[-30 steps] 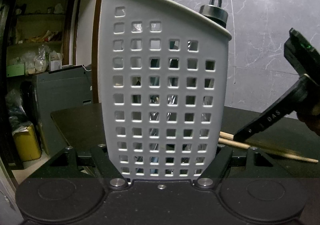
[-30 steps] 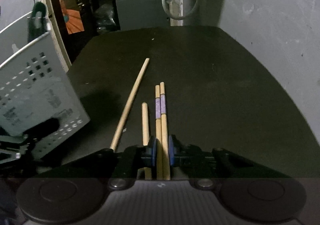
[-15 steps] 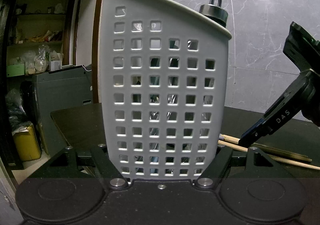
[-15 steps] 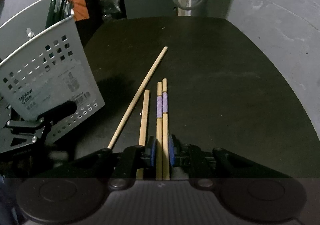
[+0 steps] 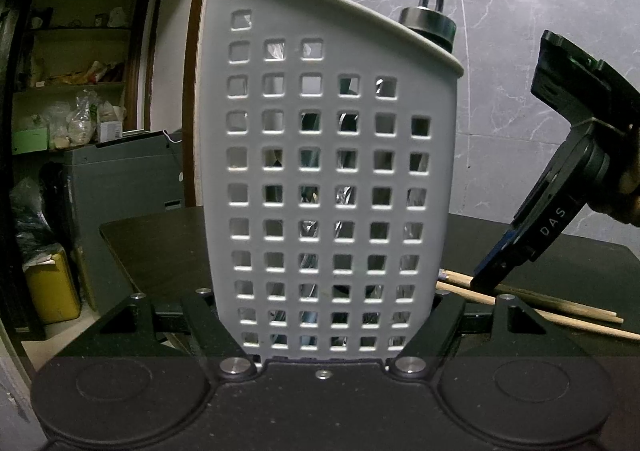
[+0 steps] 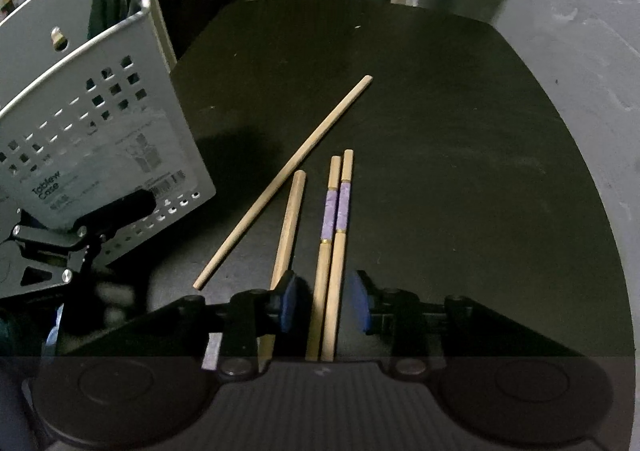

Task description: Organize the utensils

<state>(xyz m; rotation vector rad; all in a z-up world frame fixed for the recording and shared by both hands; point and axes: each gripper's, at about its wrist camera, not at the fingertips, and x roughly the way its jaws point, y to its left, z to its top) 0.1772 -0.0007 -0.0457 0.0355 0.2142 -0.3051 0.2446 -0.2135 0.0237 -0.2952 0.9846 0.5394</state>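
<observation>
My left gripper (image 5: 326,293) is shut on the base of a white perforated utensil holder (image 5: 332,171), which it keeps upright on the black table (image 6: 440,131). Dark utensils show through the holes. In the right wrist view the holder (image 6: 100,139) stands at the left. My right gripper (image 6: 323,307) points down at a pair of purple-banded chopsticks (image 6: 336,211) lying between its blue pads. The jaws are opening and the pads stand clear of the pair. A plain short chopstick (image 6: 290,227) and a longer stick (image 6: 288,179) lie just to the left.
A dark cap with a metal ring (image 5: 430,23) rises behind the holder's rim. Off the table's left edge are a grey cabinet (image 5: 120,179), a yellow container (image 5: 52,287) and cluttered shelves. A grey marbled wall (image 5: 520,51) is behind.
The right gripper's pads have spread away from the purple-banded pair, and the gripper has lifted and tilted a little. The left gripper and the holder have not moved.
</observation>
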